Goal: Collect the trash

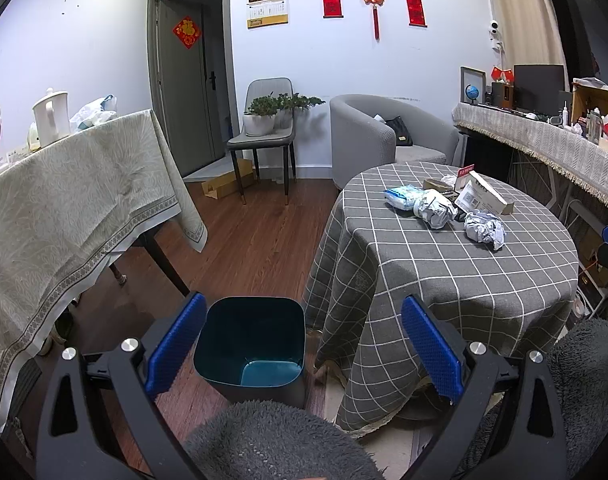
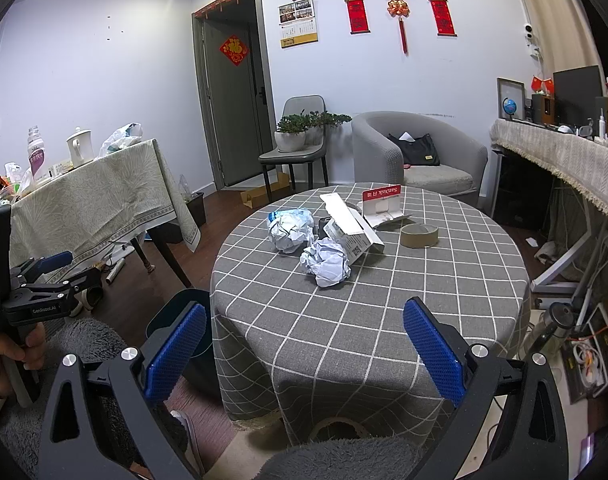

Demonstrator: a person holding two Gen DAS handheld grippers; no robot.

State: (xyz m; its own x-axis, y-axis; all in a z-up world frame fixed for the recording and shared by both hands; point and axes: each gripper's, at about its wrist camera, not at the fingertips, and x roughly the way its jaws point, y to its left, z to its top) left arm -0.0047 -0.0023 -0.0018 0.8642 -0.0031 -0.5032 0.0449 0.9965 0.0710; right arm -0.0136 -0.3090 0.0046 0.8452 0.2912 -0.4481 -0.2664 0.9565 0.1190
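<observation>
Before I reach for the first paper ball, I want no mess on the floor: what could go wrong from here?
The trash bin stands on the floor beside the round table, so a ball carried over the edge could miss it. The nearer crumpled paper ball lies against the open white carton, which a wide grasp might drag along. Both the right tongs and the left tongs are open and hold nothing.

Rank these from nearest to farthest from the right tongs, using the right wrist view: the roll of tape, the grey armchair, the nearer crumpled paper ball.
1. Nearer crumpled paper ball, mid-table, just ahead of the right tongs.
2. Roll of tape, farther back, toward the table's right.
3. Grey armchair, beyond the table against the back wall.
</observation>
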